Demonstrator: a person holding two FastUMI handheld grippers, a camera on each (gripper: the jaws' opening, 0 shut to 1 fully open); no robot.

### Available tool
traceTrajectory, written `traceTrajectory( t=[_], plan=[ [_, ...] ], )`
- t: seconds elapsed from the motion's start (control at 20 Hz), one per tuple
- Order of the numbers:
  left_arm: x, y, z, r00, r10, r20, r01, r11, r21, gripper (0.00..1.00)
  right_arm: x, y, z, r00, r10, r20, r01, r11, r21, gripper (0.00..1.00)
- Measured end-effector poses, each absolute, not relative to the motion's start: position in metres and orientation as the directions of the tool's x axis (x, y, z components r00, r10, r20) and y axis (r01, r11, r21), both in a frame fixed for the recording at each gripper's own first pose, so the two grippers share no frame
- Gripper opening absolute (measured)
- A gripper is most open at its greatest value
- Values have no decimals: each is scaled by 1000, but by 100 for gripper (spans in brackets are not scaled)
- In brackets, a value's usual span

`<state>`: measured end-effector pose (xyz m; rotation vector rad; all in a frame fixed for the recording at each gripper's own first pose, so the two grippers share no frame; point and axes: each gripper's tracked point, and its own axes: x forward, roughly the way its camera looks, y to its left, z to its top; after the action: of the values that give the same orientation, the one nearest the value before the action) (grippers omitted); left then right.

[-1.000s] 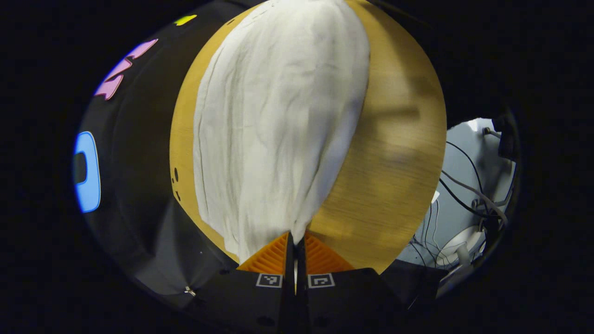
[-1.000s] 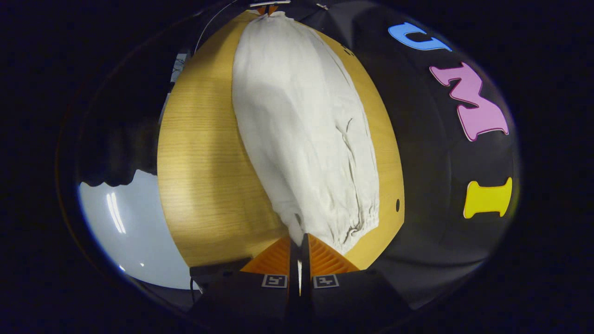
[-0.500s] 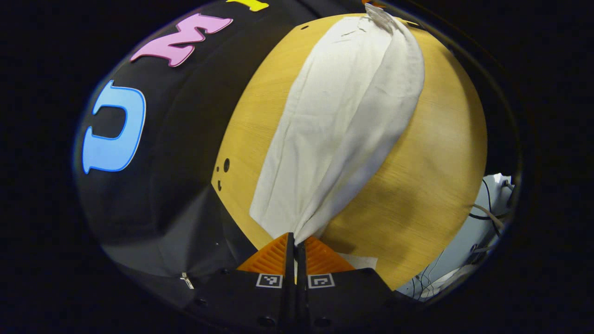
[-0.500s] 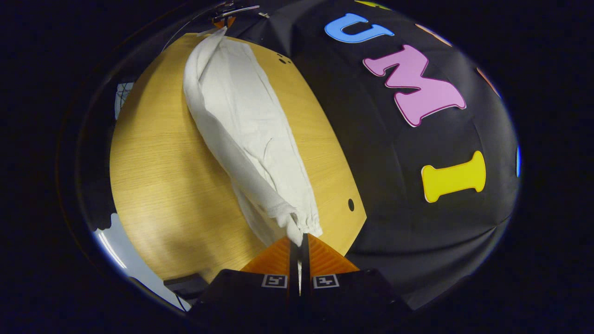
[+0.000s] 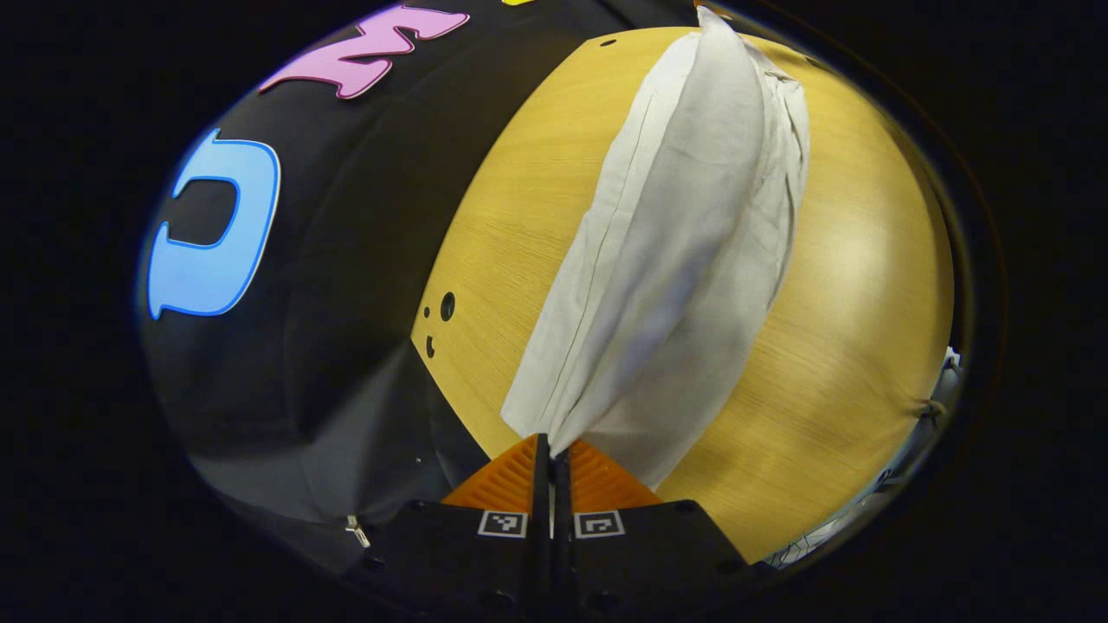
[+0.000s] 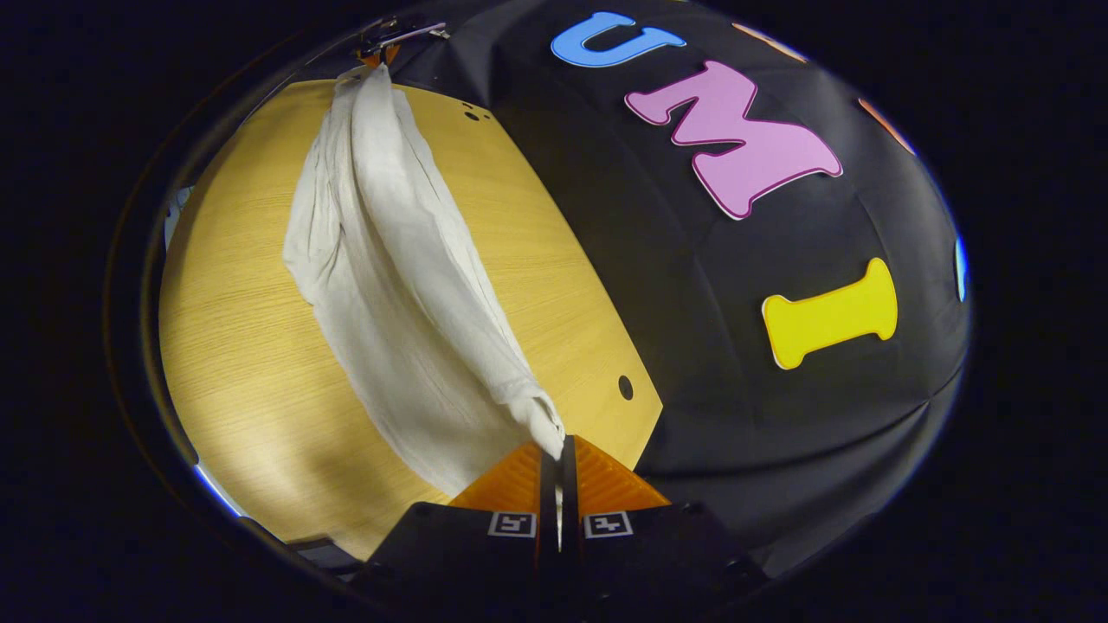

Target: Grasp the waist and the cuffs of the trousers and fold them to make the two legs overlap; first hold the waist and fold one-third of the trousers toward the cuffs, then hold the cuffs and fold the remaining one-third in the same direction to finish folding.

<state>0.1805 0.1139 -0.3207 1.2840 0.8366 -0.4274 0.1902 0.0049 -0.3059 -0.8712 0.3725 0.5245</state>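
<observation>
White trousers stretch lengthwise across the wooden table, pulled into a long ridge between the two grippers. My left gripper is shut on one end, and the cloth fans out from its closed fingers. My right gripper is shut on the other, bunched end of the trousers. In the right gripper view the left gripper sits far off at the top, holding the far end. One layer hangs over the other and drapes onto the table. The gripped edges are hidden between the fingers.
The table's back edge meets the black cloth wall. Small holes mark the tabletop near that edge. Pale floor shows past the table's front edge. Cables lie at the far right.
The trousers lay spread flat and wide; both grippers have since lifted and swung with their ends. The cloth has narrowed into a raised, doubled-over ridge, and more bare tabletop shows beside it.
</observation>
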Motion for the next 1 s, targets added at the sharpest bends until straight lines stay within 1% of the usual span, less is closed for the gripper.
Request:
traceTrajectory(
  t=[0.1,0.15,0.2,0.35,0.55,0.75,0.95,1.0],
  plan=[
    [193,112,-329,634,172,-754,711,252,656,6,205,6,-313,808,277,-520,-580,530,-619,5],
    [198,113,-332,629,177,-757,715,249,653,2,214,7,-316,805,276,-525,-583,532,-614,5],
    [202,112,-336,621,183,-762,720,252,647,6,220,7,-321,802,273,-531,-585,538,-607,5],
    [213,114,-355,591,198,-782,736,265,623,6,241,12,-337,789,269,-553,-597,547,-586,5],
    [226,113,-374,557,231,-797,757,252,602,6,263,22,-366,761,262,-594,-629,526,-573,6],
    [232,106,-393,522,259,-813,790,213,575,6,272,26,-403,708,245,-662,-678,495,-543,6],
    [232,107,-414,476,290,-830,819,198,539,6,270,30,-428,666,230,-710,-718,456,-526,6],
    [232,106,-417,470,299,-831,825,185,534,6,268,30,-435,659,221,-719,-726,438,-531,8]
  ],
)
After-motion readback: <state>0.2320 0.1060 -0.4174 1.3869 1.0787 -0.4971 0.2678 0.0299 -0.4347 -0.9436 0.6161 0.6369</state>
